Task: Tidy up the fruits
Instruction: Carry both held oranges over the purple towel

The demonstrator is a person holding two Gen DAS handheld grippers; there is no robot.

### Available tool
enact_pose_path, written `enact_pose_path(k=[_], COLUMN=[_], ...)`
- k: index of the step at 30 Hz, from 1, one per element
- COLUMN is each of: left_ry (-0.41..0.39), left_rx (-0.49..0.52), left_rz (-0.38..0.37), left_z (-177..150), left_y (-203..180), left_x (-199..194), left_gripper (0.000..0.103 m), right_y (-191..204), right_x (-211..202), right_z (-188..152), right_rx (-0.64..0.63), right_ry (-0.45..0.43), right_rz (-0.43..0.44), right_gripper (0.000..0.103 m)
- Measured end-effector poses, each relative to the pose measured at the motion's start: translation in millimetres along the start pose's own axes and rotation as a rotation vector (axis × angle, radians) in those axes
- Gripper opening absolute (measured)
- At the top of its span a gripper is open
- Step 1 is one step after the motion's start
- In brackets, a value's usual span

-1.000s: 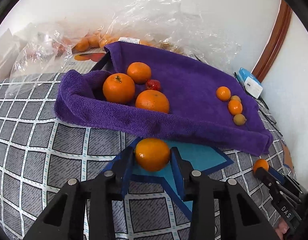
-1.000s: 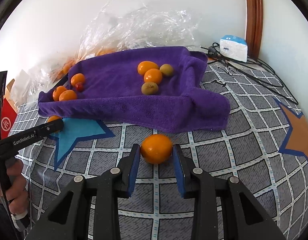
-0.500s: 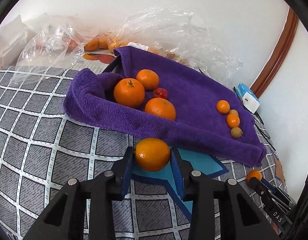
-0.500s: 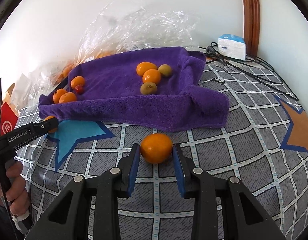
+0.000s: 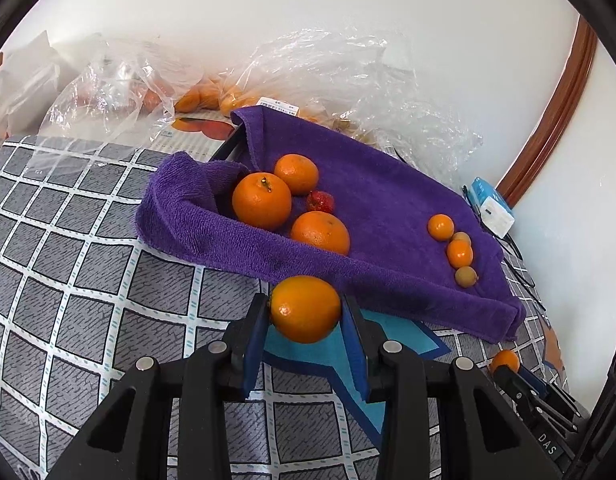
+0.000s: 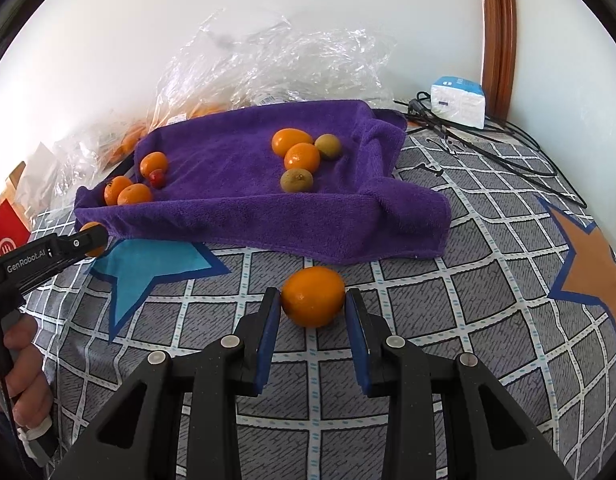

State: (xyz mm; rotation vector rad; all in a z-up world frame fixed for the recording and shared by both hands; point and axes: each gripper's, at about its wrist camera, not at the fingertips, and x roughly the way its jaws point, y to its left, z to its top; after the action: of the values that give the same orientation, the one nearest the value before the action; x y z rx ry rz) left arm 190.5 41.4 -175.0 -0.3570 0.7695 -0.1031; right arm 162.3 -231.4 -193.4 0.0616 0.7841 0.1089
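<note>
At the bottom centre of the left wrist view, the left gripper (image 5: 304, 312) has its blue pads closed narrow on an orange (image 5: 305, 309), held just in front of the near hem of the purple towel (image 5: 388, 208). At the bottom centre of the right wrist view, the right gripper (image 6: 312, 304) likewise clamps a second orange (image 6: 313, 297) between its pads, over the grey checked bedcover (image 6: 448, 320) and a little short of the towel's front edge.

At the left edge of the right view, a hand (image 6: 25, 364) grips the other tool's handle. Just past the left gripper's fruit, the bedcover shows a blue star patch (image 5: 392, 344).

Farther up, the towel holds two clusters well apart. In the left view, three oranges (image 5: 261, 206) lie touching around a small red fruit (image 5: 320, 201) at centre. Right of centre, two small oranges (image 5: 440, 227) and two greenish-brown fruits (image 5: 466, 277) form a short row.

Beyond the towel, against the white wall, crumpled clear plastic bags (image 5: 348, 76) lie with more orange fruit inside. At the upper right of the right view sit a white-and-blue box (image 6: 458, 100) and black cables (image 6: 504, 148).
</note>
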Motion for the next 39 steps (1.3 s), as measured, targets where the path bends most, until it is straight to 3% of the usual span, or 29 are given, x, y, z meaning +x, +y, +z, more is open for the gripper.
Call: enact_pose_path(k=[22, 29, 39], left_ry=[-0.029, -0.049, -0.06], left_rx=[-0.007, 0.017, 0.048], left_rz=[0.018, 0.052, 0.09], left_z=[10.3, 26.4, 63.2], left_y=[3.6, 2.9, -7.1], left_x=[-23.1, -37.1, -39.1], left_gripper=[0.034, 0.034, 0.034], right_y=[9.1, 11.4, 16.0], right_x=[-30.1, -29.5, -29.8], right_z=[26.6, 34.9, 76.7], right_rx=[-0.035, -0.048, -0.063], right_ry=[-0.057, -0.054, -0.103], right_rz=[-0.009, -0.009, -0.004], right_gripper=[0.033, 0.033, 0.033])
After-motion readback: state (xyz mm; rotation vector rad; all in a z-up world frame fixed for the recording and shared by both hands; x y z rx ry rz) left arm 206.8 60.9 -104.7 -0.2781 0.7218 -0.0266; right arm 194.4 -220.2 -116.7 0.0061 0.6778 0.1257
